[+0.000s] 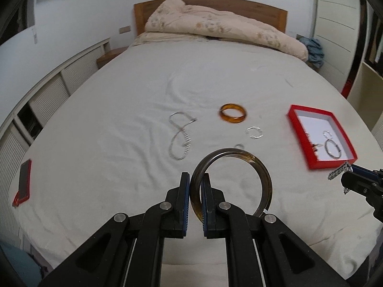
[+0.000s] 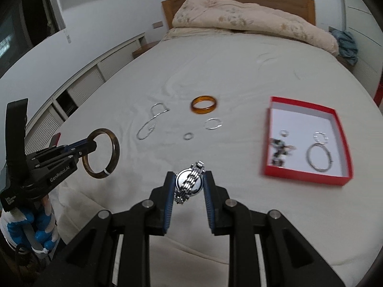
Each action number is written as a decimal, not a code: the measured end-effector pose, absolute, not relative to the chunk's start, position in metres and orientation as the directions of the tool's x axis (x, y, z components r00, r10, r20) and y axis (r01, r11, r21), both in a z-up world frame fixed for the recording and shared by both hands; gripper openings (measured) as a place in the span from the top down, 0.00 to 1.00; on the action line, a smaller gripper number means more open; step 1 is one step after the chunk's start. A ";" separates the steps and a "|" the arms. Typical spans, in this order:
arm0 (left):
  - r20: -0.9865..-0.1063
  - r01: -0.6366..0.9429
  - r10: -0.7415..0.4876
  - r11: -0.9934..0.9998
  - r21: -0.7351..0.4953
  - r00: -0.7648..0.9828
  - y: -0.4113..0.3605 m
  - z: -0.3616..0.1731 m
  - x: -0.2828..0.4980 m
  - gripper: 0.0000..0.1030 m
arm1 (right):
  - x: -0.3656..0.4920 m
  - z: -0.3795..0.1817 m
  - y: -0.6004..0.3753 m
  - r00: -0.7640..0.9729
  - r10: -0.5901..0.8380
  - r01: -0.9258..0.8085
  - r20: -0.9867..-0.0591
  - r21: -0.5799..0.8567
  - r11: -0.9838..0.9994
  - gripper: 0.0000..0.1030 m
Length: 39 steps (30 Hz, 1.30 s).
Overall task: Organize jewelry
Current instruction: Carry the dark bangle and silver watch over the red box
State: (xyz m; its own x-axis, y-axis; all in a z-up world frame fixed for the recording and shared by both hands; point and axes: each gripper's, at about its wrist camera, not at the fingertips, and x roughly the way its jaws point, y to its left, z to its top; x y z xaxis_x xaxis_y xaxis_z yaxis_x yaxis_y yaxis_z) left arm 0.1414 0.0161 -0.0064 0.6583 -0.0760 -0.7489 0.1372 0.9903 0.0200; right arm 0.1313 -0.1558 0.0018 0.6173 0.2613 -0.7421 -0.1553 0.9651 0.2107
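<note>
My left gripper point(image 1: 195, 179) is shut on a dark brown bangle point(image 1: 261, 167) and holds it above the bed; it also shows in the right wrist view point(image 2: 114, 143). My right gripper point(image 2: 189, 179) is shut on a silver watch point(image 2: 189, 181), held above the sheet. A red box point(image 2: 308, 177) at the right holds a silver bangle point(image 2: 319, 155), a small ring and dark pieces. On the sheet lie an orange bangle point(image 2: 204, 104), a silver chain point(image 2: 149, 124), a silver bracelet point(image 2: 213, 123) and a small ring point(image 2: 188, 135).
The white bed sheet point(image 1: 119, 167) spreads all around. A folded quilt point(image 1: 215, 26) lies against the wooden headboard. A phone in a red case point(image 1: 24, 181) lies near the left edge. Cabinets run along the left wall.
</note>
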 end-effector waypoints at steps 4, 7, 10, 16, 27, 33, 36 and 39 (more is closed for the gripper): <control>-0.740 0.197 -0.114 0.980 0.026 0.663 -0.020 0.005 0.150 0.92 | 0.127 0.013 -0.189 0.645 0.224 -0.116 -0.731 0.195 0.974 0.78; -0.730 0.248 -0.147 0.968 0.032 0.667 -0.050 0.016 0.161 0.92 | 0.127 0.023 -0.217 0.664 0.188 -0.087 -0.723 0.175 0.981 0.78; -0.725 0.298 -0.184 0.954 0.030 0.663 -0.082 0.023 0.176 0.92 | 0.134 0.030 -0.248 0.681 0.144 -0.056 -0.718 0.145 0.988 0.78; -0.733 0.400 -0.251 0.916 0.032 0.632 -0.153 0.021 0.214 0.92 | 0.164 0.025 -0.301 0.685 0.083 -0.010 -0.724 0.104 0.995 0.78; -0.785 0.504 -0.263 0.861 0.072 0.561 -0.269 -0.037 0.287 0.92 | 0.247 -0.042 -0.371 0.639 0.048 0.049 -0.768 0.103 0.993 0.78; -0.812 0.502 -0.219 0.859 0.102 0.541 -0.291 -0.072 0.313 0.92 | 0.281 -0.075 -0.389 0.595 0.047 0.050 -0.802 0.094 0.994 0.78; -0.822 0.500 -0.200 0.858 0.116 0.533 -0.297 -0.087 0.322 0.92 | 0.296 -0.089 -0.394 0.561 0.054 0.040 -0.826 0.092 0.995 0.78; -0.834 0.497 -0.186 0.859 0.118 0.520 -0.297 -0.097 0.327 0.92 | 0.306 -0.099 -0.399 0.527 0.063 0.036 -0.847 0.096 0.995 0.78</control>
